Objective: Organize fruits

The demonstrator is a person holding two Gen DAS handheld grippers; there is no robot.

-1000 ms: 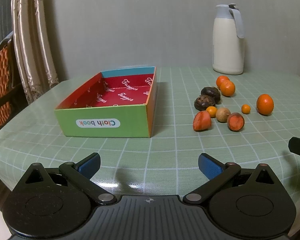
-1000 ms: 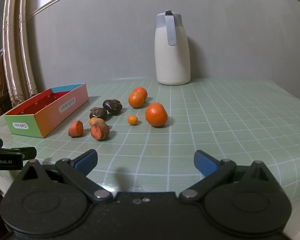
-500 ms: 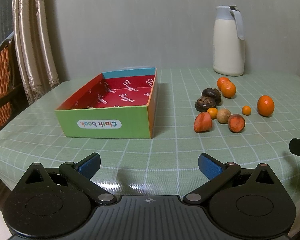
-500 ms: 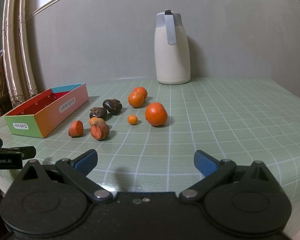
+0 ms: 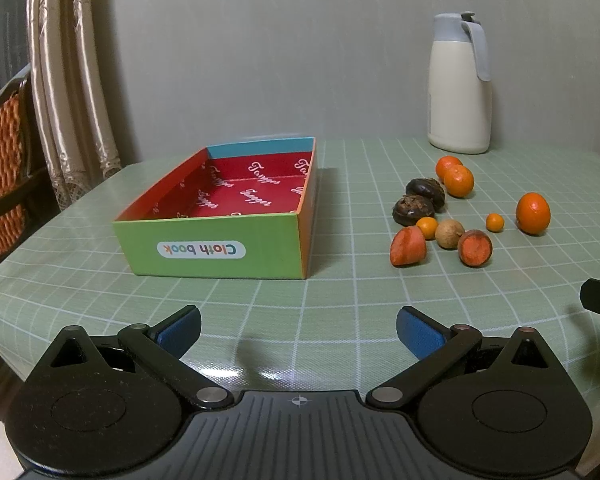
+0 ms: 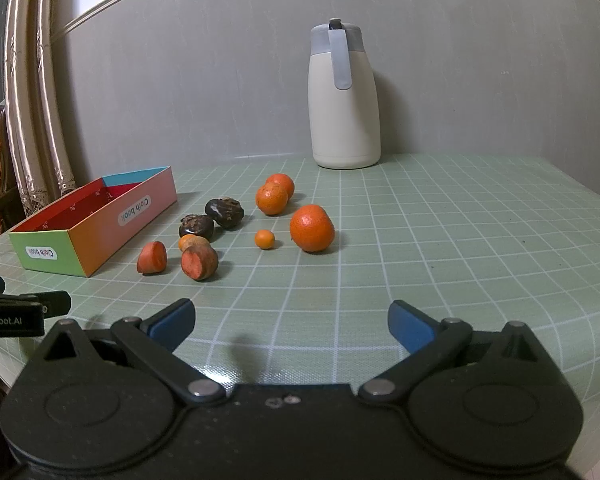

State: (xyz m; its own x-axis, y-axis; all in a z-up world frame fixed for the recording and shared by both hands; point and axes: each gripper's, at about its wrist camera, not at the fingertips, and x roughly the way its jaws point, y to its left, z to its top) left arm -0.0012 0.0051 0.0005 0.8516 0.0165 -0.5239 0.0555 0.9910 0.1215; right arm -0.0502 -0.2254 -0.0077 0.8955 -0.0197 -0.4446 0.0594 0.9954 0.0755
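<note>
A: We start at the left of the left wrist view: the shallow cardboard box with a green front wall and red printed inside (image 5: 216, 240) sits open and bare of fruit on the pale green checked tablecloth (image 5: 340, 300).

B: Then, right of centre, we have the fruit in a loose cluster: two orange-red cut pieces (image 5: 408, 246), a small tan round fruit (image 5: 449, 233), two dark wrinkled fruits (image 5: 414, 210), tiny orange ones (image 5: 495, 223) and bigger round orange mandarins (image 5: 533, 213). A cream jug with a grey lid (image 5: 458, 88) stands at upper right.

A: How do we expect them to handle?

B: Light, we judge, and prone to roll. The mandarins look soft-skinned, so we'd grip gently across the widest part; the cut pieces by their rounded sides, not the flat face.

A: And our jaws?

B: Our left gripper (image 5: 298, 330) is spread wide and carries nothing; our right gripper (image 6: 290, 324) likewise, both low in frame, well short of the fruit.
</note>
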